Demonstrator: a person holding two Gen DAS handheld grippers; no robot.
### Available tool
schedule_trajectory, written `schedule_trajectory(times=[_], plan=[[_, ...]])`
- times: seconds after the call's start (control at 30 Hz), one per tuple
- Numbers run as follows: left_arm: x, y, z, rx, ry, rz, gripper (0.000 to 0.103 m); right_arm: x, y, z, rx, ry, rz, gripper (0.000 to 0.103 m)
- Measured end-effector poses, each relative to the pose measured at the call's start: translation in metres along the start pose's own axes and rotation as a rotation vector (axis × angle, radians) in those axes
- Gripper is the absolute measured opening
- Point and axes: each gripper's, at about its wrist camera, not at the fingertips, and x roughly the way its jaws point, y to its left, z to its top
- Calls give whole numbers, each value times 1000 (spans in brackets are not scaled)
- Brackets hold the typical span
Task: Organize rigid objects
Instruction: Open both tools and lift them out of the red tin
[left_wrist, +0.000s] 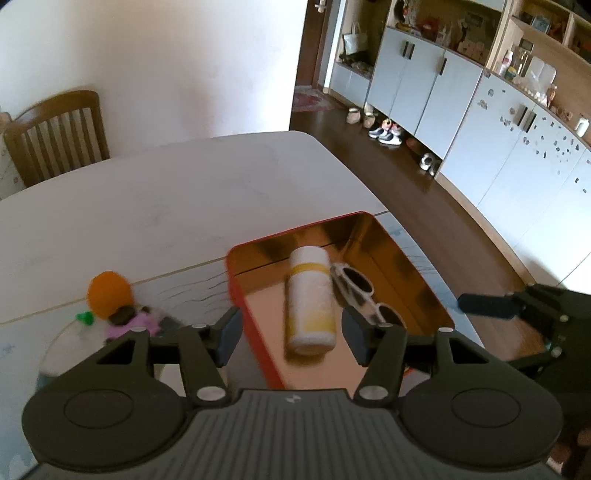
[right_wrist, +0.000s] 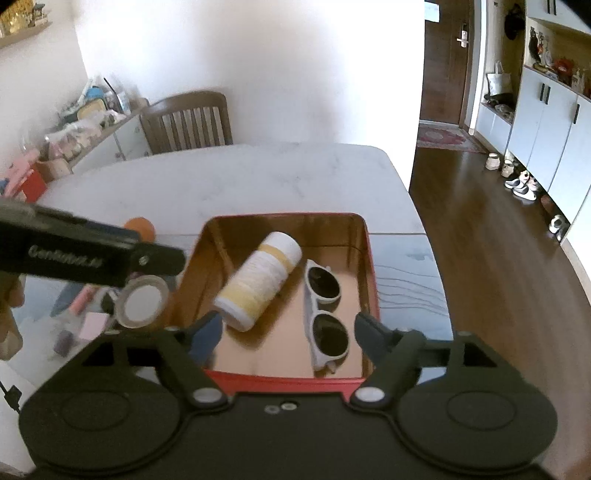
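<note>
- The left hand-held gripper (left_wrist: 291, 332) stood above the near end of the red rectangular metal tin (left_wrist: 236, 291), its jaws partly apart and empty.
- The right hand-held gripper (right_wrist: 288, 328) hung over the same tin, its jaws wide and nothing between the pads.
- The white cylindrical bottle with yellow bands (right_wrist: 258, 282) lay on its side inside the tin. It appeared rigid, light and smooth; a grasp across the middle of the barrel would suit it, as it would likely roll.
- The white-framed sunglasses with dark lenses (right_wrist: 325, 317) lay just beside the bottle, towards the right wall of the tin. They appeared light and fragile at the lenses and hinges; the bridge would be the safer hold.
- The tin's upright walls would restrict a low side approach.
- On the white marble-look table (right_wrist: 258, 173), left of the tin, lay loose items: a roll of tape (right_wrist: 142, 301), an orange round object (left_wrist: 109, 297), a small green piece (left_wrist: 85, 317) and pink items, too blurred to identify.
- A wooden slat-back chair (right_wrist: 188, 120) stood at the far side of the table.
</note>
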Motion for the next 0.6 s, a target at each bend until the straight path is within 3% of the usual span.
schedule_trajectory(times=[0.27,0.5,0.6], plan=[[-37,37,-25,-12,-50,65,65,-17,21,-2,22,-42,42,93],[-60,85,-49,-64,-72,101,83,-17,60,-11,-6,-53,108,101],[-63,106,-58,-91,-78,124,83,-12,78,-14,-32,-49,137,102]])
